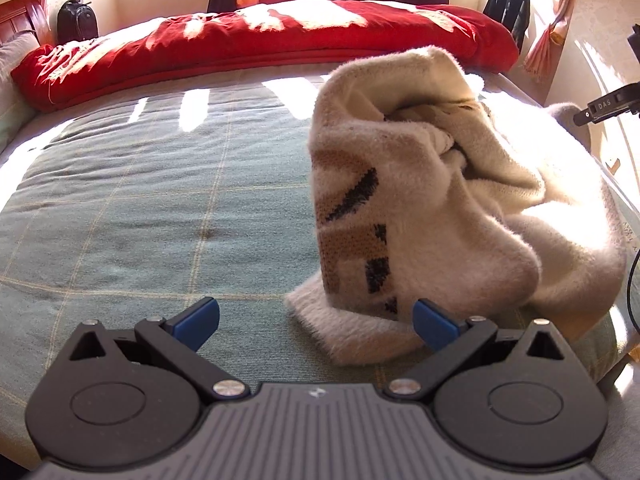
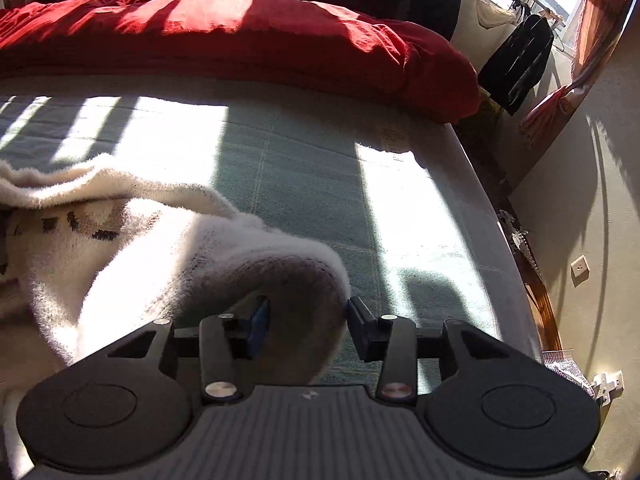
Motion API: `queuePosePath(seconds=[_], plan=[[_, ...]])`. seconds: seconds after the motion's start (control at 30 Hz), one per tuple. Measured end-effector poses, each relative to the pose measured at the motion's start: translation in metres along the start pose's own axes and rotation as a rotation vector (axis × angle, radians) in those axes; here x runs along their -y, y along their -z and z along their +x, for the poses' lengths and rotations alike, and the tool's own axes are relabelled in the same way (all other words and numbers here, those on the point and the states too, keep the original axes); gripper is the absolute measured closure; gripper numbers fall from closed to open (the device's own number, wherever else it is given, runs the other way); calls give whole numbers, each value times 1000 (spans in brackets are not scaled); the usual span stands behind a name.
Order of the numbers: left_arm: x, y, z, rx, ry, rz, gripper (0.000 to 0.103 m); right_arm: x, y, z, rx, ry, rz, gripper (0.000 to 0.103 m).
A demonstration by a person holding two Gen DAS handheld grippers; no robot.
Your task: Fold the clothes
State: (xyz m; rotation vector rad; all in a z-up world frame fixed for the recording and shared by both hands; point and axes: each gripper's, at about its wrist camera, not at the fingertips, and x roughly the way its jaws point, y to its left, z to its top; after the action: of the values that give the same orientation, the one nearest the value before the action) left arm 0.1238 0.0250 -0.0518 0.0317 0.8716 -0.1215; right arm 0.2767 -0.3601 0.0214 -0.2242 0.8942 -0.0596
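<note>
Folding has hardly begun, judging by how the garment lies. The fluffy cream knitted sweater with brown and black pattern blocks (image 1: 432, 200) sits in a rumpled heap on the right side of the bed with the pale green checked cover (image 1: 140, 208), its body humped up and creased over itself, no sleeve laid out and no flat panel to be seen. In the left wrist view the left tongs (image 1: 316, 322) are released, blue pads spread wide and holding nothing; a furry cream edge of the sweater lies on the cover just past and between the fingertips, the right pad near it without pinching it. In the right wrist view the right tongs (image 2: 308, 326) stand partly apart with a thick roll of the same sweater (image 2: 168, 248) between the pads; the fabric looks loose there, not squeezed, so I judge it let go. A red quilt (image 1: 256, 48) is bunched along the far side of the bed, and dark and orange clothes hang on the wall beyond. Everything remains to be done: spreading the sweater flat, bringing the sleeves in, then doubling the body over.
</note>
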Motion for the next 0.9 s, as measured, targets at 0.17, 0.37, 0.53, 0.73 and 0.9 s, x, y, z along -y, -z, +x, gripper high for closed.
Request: queuePosePath(seconds=[0.17,0.37,0.53,0.73,0.9], plan=[[6,2,-15,27,20,20,2,-19,17,-59,56,-182,43,42],[8,7,-30,57,41,32,13,-88,45,-98,85,-351,-38,38],[2,11,-26,46,43,60,27,-142,70,-110,91,-423,-90,37],[-16,0,-9,69,140,52,26,-164,95,-105,39,-535,24,35],[-25,-18,23,53,256,28,24,-158,106,-98,9,-532,83,35]])
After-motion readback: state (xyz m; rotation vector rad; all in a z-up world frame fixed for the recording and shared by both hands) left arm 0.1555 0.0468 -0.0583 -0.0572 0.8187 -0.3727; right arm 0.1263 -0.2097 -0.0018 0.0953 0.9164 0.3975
